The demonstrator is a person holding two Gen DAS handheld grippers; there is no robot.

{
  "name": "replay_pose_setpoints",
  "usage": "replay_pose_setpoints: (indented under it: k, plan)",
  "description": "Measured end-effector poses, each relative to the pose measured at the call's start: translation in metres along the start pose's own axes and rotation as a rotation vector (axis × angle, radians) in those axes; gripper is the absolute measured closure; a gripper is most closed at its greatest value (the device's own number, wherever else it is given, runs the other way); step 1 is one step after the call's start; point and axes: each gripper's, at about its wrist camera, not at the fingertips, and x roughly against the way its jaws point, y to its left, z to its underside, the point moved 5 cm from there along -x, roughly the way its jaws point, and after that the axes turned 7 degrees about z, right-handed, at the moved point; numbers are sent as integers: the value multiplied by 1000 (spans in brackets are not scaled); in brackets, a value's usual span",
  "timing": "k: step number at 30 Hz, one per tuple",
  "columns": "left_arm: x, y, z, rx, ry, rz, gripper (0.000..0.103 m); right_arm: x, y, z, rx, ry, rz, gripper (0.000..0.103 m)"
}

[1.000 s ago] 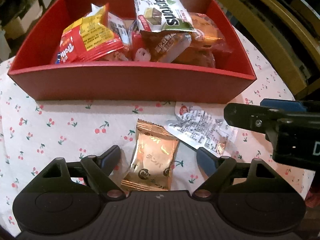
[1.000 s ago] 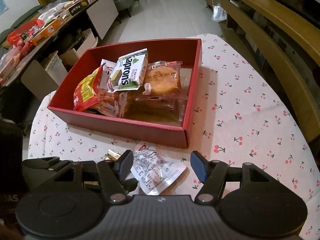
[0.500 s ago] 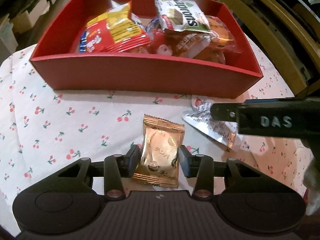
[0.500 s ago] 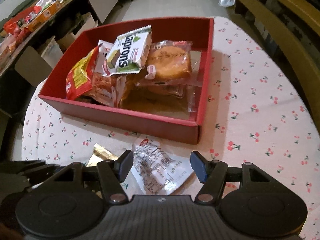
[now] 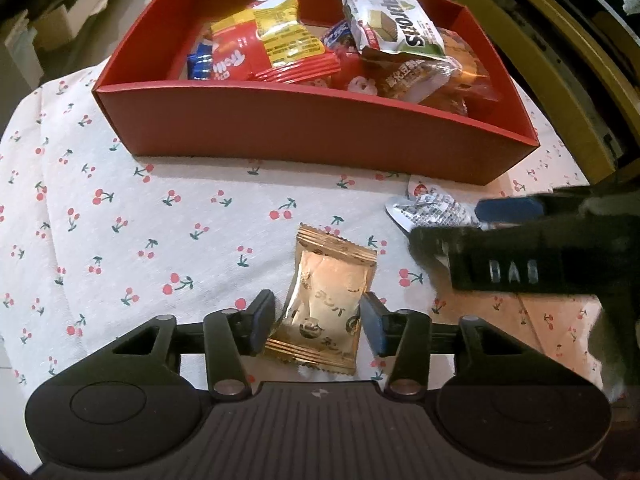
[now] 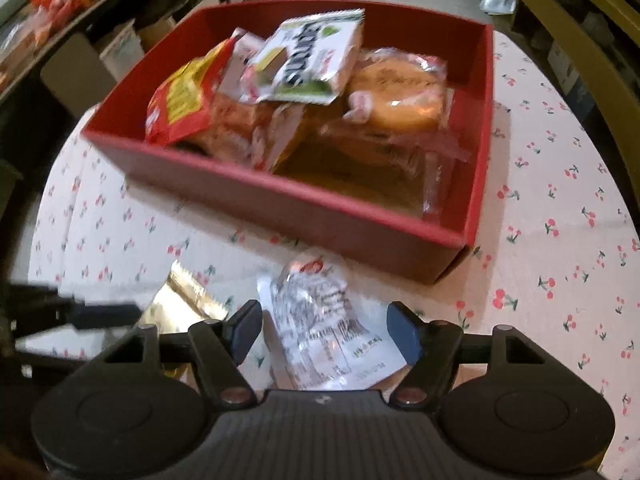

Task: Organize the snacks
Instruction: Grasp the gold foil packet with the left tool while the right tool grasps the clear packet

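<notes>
Left tongs point steeply down at the bench, which wears a white cloth printed with cherries. Between their blue-tipped fingers sits a gold packet, standing slightly tilted, top end leaning toward the box. Both pads meet its side edges, so the grip looks closed on it, though the jaws have just eased a little wider with the packet between them. Cannot tell whether the packet is clear of the cloth. Just to its right a silver packet with fine black print lies flat on the bench, near the box's front right corner. Right tongs hang over that one, half open, one finger on each side of it, pads not pressing it; nothing held. Right wrist view is blurred. Behind both packets, a red box stands on the cloth, open-topped. Contents, left to right: a red-and-yellow bag propped against the pile, a white-and-green wafer pack lying on top, and a round cake in clear wrap toward the right wall. Near right corner of the box floor shows bare. The gold and silver packets are both outside the box.
</notes>
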Motion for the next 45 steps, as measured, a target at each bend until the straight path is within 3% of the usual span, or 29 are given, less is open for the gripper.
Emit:
replay_pose_setpoints:
  k: [2,5,11,16,23,30,36,40,45]
  plan:
    - [-1,-1,0,-4,3,-4,45,3,6,7,28,7,2,43]
    - [0,-3,2,-12,11,-8,43,10,12,19,68,2,28,46]
    - [1,-3,6,-30,18,-11,41,25,7,39,32,3,27,49]
    - [3,-4,3,-36,-2,-21,25,34,8,49,22,-5,36,50]
    - [-6,-5,-1,-39,-11,-51,20,31,0,45,-2,-8,36,49]
    - [-13,-19,1,-115,-15,-88,34,16,-6,41,12,-1,44,42]
    - [-9,-24,2,-122,-11,-80,52,25,-5,44,2,-18,77,63]
    - [-6,-20,6,-115,-8,-71,53,33,-4,47,-3,-35,99,74]
    - [-4,-17,12,-108,-7,-66,53,38,-6,50,-37,-43,88,77]
